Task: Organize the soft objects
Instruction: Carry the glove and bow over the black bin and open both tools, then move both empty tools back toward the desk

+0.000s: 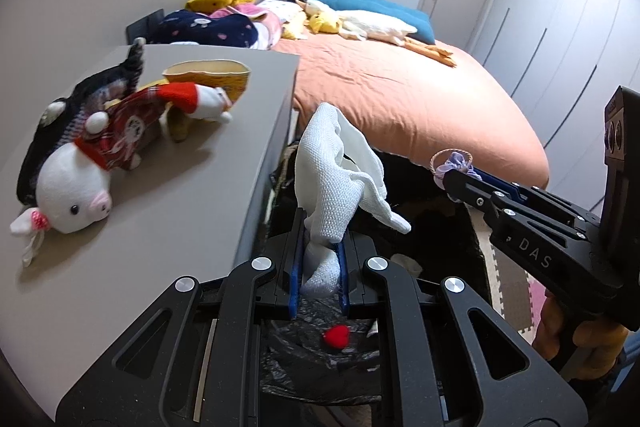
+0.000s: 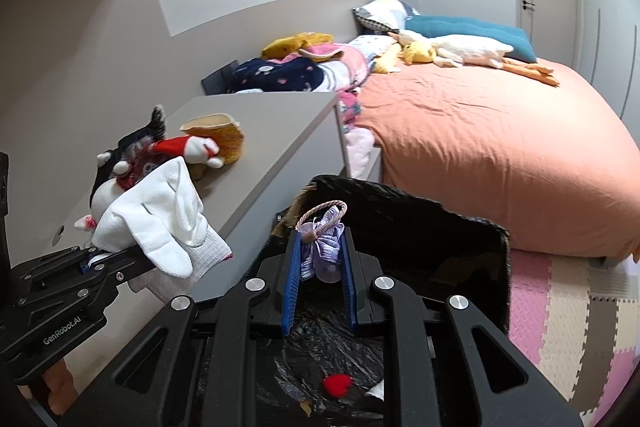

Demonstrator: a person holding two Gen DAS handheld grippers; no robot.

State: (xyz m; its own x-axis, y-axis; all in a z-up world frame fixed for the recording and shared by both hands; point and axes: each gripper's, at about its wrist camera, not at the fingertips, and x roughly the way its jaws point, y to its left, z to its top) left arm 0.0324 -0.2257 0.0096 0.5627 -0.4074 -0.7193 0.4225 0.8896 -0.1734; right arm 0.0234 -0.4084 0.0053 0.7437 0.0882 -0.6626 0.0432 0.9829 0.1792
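Observation:
My left gripper (image 1: 319, 255) is shut on a white knitted cloth (image 1: 334, 179), which stands up out of the blue pads and droops to the right; the same cloth (image 2: 160, 227) shows in the right wrist view. My right gripper (image 2: 322, 259) is shut on a small lilac fabric pouch (image 2: 322, 247) with a braided loop handle, also seen as the lilac pouch (image 1: 454, 163) at the right gripper's tip. Both grippers hover over a black-lined bin (image 2: 440, 227), where a small red heart (image 2: 337, 383) lies on the liner. A white pig plush (image 1: 76, 195) in red clothes lies on the grey dresser top (image 1: 180, 207).
A yellow fabric basket (image 1: 216, 77) stands behind the pig plush. The bed with an orange sheet (image 2: 500, 139) carries piled blankets, pillows and a long goose plush (image 2: 472, 53). Pink and beige foam mats (image 2: 568, 307) cover the floor right of the bin.

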